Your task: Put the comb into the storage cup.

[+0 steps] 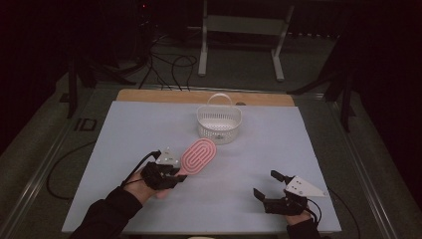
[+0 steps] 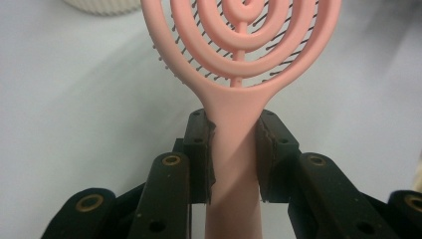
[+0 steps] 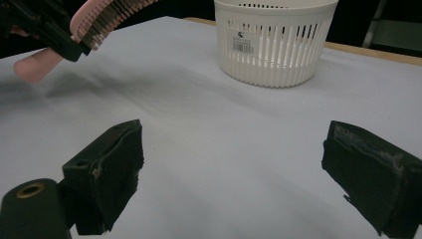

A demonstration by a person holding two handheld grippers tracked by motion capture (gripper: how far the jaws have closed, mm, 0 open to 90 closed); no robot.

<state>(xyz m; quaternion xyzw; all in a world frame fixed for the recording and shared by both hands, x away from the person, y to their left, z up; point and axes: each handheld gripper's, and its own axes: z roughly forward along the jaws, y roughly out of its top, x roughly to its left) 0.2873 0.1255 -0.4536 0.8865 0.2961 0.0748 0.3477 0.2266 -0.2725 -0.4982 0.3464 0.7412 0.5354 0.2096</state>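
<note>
Basically, the whole thing turns on brush-to-basket geometry. Tabletop (image 1: 124, 149) is covered in a pale sheet; the white slotted basket (image 1: 219, 124) stands upright at the far middle, handle arched over the top, nothing visible inside from the high view.

The pink hairbrush (image 1: 198, 156) sits between the left tongs (image 1: 171, 174) and the basket, long axis running from the tongs diagonally up toward the basket, head end leading. Head tip is near the basket's near wall but apart from it. In the right gripper view the brush looks lifted off the sheet, bristles down.

Left tongs: pinching the brush handle (image 2: 234, 164), one pad on each side just below the neck, handle end poking out behind the jaws. Grip looks square, no visible tilt.

Right tongs (image 1: 271, 189): spread wide, nothing between the pads, parked at the near right, well apart from brush and basket.

Left hand is clearly the nearer one. My read: next move is carry forward along the brush's own axis, clear the rim, then drop in.
</note>
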